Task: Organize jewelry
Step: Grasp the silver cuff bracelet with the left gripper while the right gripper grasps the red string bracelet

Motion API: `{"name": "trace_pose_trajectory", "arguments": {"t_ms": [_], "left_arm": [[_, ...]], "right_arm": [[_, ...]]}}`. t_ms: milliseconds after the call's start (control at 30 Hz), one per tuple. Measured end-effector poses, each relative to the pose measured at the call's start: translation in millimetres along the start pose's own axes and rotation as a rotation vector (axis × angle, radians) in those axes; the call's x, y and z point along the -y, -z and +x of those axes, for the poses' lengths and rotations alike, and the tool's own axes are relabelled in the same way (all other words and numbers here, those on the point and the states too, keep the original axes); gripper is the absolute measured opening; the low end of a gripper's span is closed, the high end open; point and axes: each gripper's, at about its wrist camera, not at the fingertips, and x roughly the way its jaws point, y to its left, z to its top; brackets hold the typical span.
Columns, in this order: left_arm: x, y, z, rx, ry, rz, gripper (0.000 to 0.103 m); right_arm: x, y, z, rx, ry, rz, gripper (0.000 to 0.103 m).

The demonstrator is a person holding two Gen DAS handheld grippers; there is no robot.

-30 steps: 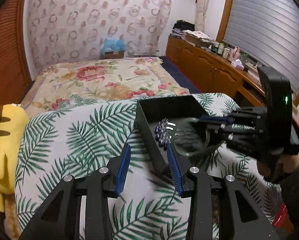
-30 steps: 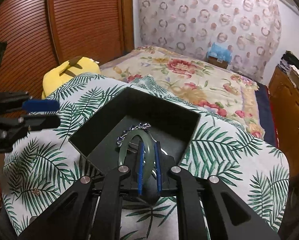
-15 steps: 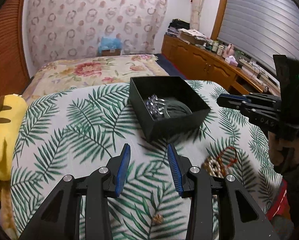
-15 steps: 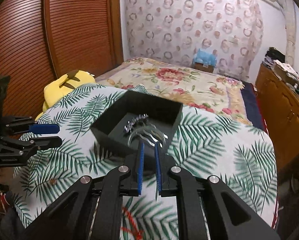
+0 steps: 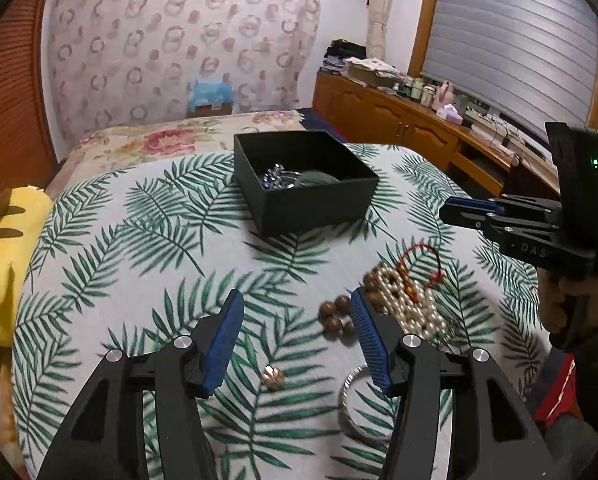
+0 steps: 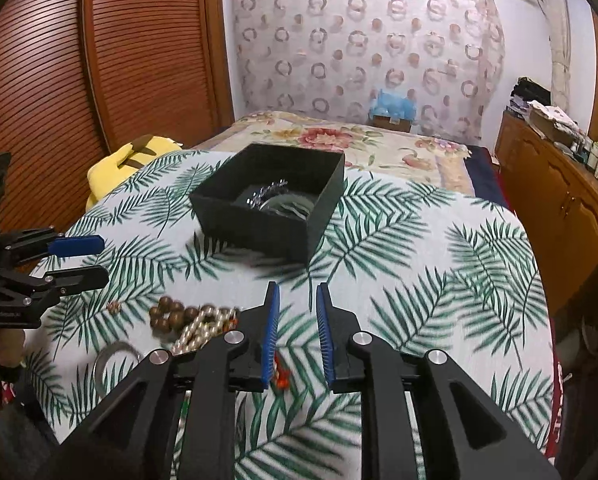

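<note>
A black open box (image 5: pixel 307 200) (image 6: pixel 259 220) sits on the leaf-print cloth and holds a green bangle (image 5: pixel 317 179) and a silvery chain (image 5: pixel 275 178). Loose jewelry lies near me: a pearl strand (image 5: pixel 415 304) (image 6: pixel 197 330), brown wooden beads (image 5: pixel 335 314) (image 6: pixel 171 314), a red cord (image 5: pixel 423 256), a small gold piece (image 5: pixel 273 376) and a silver bangle (image 5: pixel 359 408) (image 6: pixel 107 360). My left gripper (image 5: pixel 297 312) is open and empty above the cloth beside the beads. My right gripper (image 6: pixel 297 300) is open and empty, pulled back from the box.
A yellow plush toy (image 5: pixel 3 264) lies at the table's left edge. A floral bed (image 6: pixel 359 140) lies behind the table. A wooden sideboard (image 5: pixel 419 128) with clutter runs along the right wall. A slatted wooden wardrobe (image 6: pixel 79 72) stands on the left.
My right gripper let go of the green bangle in the box, drew back and opened wider. Both grippers moved away from the box, bringing the loose jewelry pile into view.
</note>
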Motion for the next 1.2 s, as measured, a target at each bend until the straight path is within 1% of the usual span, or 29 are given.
{"name": "trace_pose_trajectory", "arguments": {"t_ms": [33,100,133,233,367,467,567,667,800,967,1067,1200], "left_arm": [[2.2,2.4,-0.5,-0.002,-0.001,0.002,0.053],[5.2,6.4,-2.3,-0.003,0.000,0.005,0.060],[7.2,8.8,-3.5,-0.003,0.000,0.008,0.061],[11.7,15.9,-5.6,-0.011,-0.007,0.019,0.062],[14.2,22.1,-5.8,-0.027,-0.007,0.030,0.071],[14.5,27.5,-2.5,-0.051,-0.001,0.035,0.072],[14.8,33.2,3.5,-0.081,0.012,0.027,0.072],[17.8,37.3,8.1,-0.102,0.019,0.032,0.072],[25.3,40.2,10.7,-0.115,0.038,0.045,0.077],[35.9,42.1,14.6,-0.128,0.057,0.070,0.078],[40.0,44.2,16.8,-0.138,0.061,0.079,0.078],[42.4,46.4,20.7,-0.153,0.060,0.083,0.078]], "right_arm": [[-0.8,2.9,-0.7,-0.003,-0.002,0.002,0.024],[-1.3,9.3,-1.5,-0.010,-0.013,0.006,0.027],[-2.2,12.2,-1.5,-0.015,-0.018,0.007,0.028],[-5.2,17.1,-1.3,-0.019,-0.038,0.008,0.030],[-7.0,20.8,6.3,-0.039,-0.044,0.004,0.031],[-4.8,23.2,18.8,-0.076,-0.046,0.006,0.031],[-4.1,25.6,25.8,-0.091,-0.050,0.002,0.031],[-2.9,27.9,27.5,-0.098,-0.060,0.000,0.003],[-1.8,25.6,14.0,-0.049,-0.054,-0.002,0.003],[6.0,15.7,-10.0,0.029,-0.015,0.017,0.003],[10.9,11.2,-18.3,0.051,0.000,0.026,0.003],[13.3,11.8,-20.1,0.050,0.003,0.026,0.003]]}}
